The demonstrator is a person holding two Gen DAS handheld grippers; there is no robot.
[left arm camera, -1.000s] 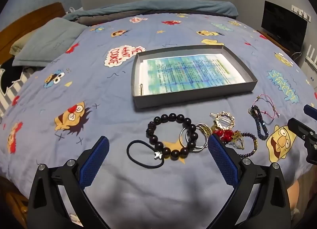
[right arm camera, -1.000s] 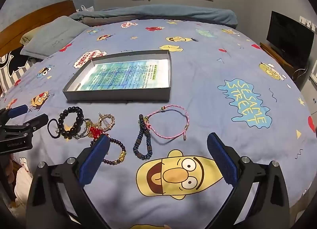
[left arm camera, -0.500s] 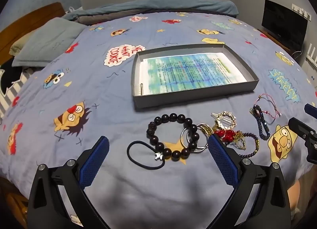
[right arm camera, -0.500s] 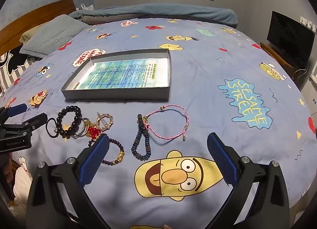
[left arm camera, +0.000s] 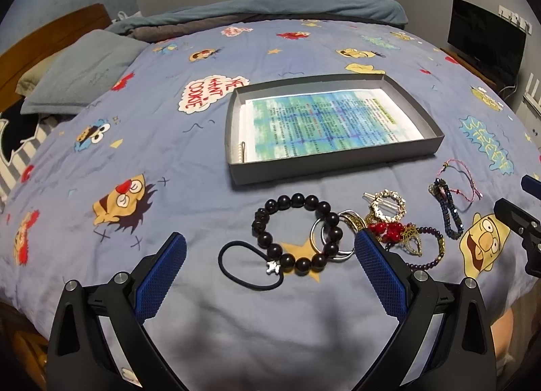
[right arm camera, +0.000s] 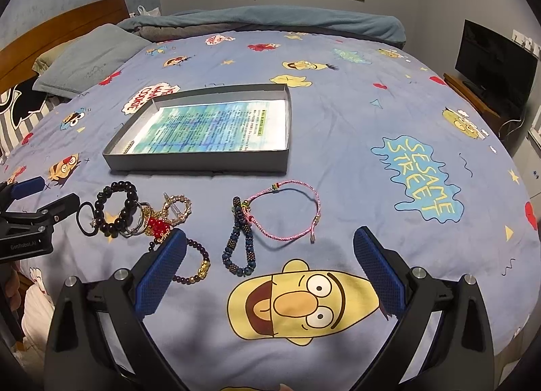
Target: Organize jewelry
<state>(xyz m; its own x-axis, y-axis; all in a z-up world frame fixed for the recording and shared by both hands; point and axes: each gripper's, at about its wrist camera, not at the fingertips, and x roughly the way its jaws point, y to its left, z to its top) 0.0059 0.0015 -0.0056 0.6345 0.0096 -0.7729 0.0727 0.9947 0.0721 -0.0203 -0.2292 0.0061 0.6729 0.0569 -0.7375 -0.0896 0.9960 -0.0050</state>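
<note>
The left hand-held gripper (left arm camera: pixel 268 271) hung over the near edge of the bed, its blue-padded fingers (left arm camera: pixel 162 276) spread wide with nothing between them. The right hand-held gripper (right arm camera: pixel 268 269) was likewise wide apart and empty, a little further along the same edge.

Both pointed across a blue cartoon-print bedspread (right arm camera: pixel 389 113) on which the jewelry lay loose. Nearest the left gripper was a bracelet of large dark round beads (left arm camera: pixel 297 232), resting on a yellow star in the print. A thin black elastic hair loop (left arm camera: pixel 248 264) lay touching it on its left, and a plain silver ring bangle (left arm camera: pixel 329 238) overlapped its right side. Just beyond that sat a tangle: a gold circular clip with a pin through it (left arm camera: pixel 389 205), a cluster of red beads (left arm camera: pixel 385 230), and a bracelet of small dark purple beads with gold spacers (right arm camera: pixel 196 266).

Before the right gripper lay a dark blue beaded loop (right arm camera: pixel 238 238), folded narrow, and touching its upper end a pink braided cord bracelet (right arm camera: pixel 287 210).

Behind them all stood a shallow grey cardboard tray (left arm camera: pixel 333 162), lined with a blue-green printed sheet (left arm camera: pixel 324 123). One slim pearl-studded hairpin (left arm camera: pixel 241 152) lay inside, against the tray's left wall. None of the bracelets was in the tray.
</note>
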